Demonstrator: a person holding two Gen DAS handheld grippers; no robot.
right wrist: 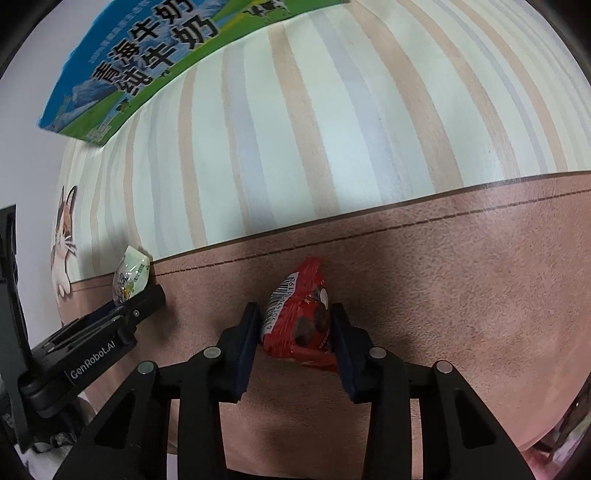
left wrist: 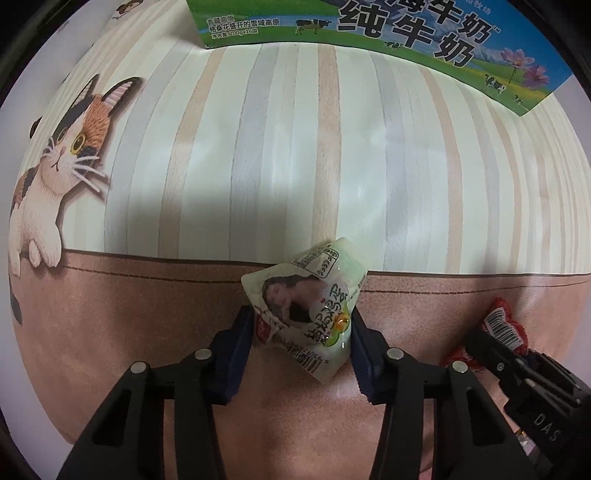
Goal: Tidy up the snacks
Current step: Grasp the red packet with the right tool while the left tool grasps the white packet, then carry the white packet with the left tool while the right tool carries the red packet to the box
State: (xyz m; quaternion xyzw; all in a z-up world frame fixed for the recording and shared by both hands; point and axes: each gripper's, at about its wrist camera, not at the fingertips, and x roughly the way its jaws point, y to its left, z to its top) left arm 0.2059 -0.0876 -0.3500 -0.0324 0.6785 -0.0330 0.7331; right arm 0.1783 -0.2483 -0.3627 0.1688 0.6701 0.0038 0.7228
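Observation:
A pale green and white snack packet (left wrist: 306, 306) with a printed portrait is pinched between the blue pads of my left gripper (left wrist: 301, 332), which is shut on it just above the pink band of the table mat. My right gripper (right wrist: 297, 332) is shut on a red snack packet (right wrist: 301, 321) with a barcode and dark round biscuits printed on it. In the left wrist view the red packet (left wrist: 498, 325) and the right gripper's black finger show at the lower right. In the right wrist view the pale packet (right wrist: 129, 277) shows at the left in the left gripper.
A blue and green milk carton box (left wrist: 369, 33) lies at the far edge of the striped mat (left wrist: 295, 147), also seen as the box (right wrist: 140, 74) at upper left. A printed calico cat (left wrist: 62, 166) decorates the mat's left side.

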